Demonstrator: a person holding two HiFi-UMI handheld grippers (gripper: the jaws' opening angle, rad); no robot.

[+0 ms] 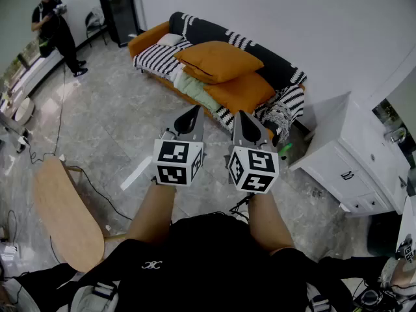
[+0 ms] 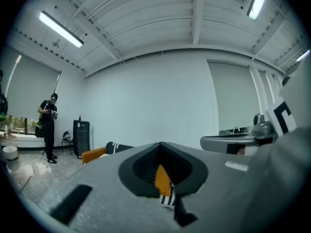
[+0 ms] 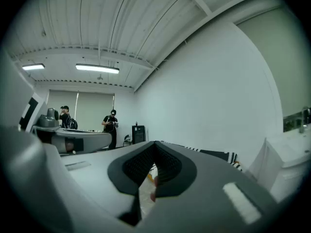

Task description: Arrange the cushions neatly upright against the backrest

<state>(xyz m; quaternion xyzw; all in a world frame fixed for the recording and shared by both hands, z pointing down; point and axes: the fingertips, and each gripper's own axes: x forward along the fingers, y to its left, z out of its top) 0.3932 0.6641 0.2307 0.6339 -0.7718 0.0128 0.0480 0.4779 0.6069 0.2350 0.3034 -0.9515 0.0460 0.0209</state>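
An orange sofa (image 1: 144,41) with a black-and-white striped throw stands against the far wall. Two orange cushions lie flat on its seat: the upper cushion (image 1: 218,60) rests on top, the lower cushion (image 1: 239,91) is to its right. A pale green cushion (image 1: 194,88) lies beneath them at the seat's front. My left gripper (image 1: 193,113) and right gripper (image 1: 240,117) are both shut and empty, held side by side in front of the sofa, apart from it. The left gripper view shows a sliver of orange cushion (image 2: 163,177) between its shut jaws.
A white cabinet (image 1: 354,158) stands right of the sofa. A wooden oval table (image 1: 65,213) is at my lower left, with cables on the tiled floor. A person in black (image 1: 55,31) stands far left near a black speaker (image 1: 119,12).
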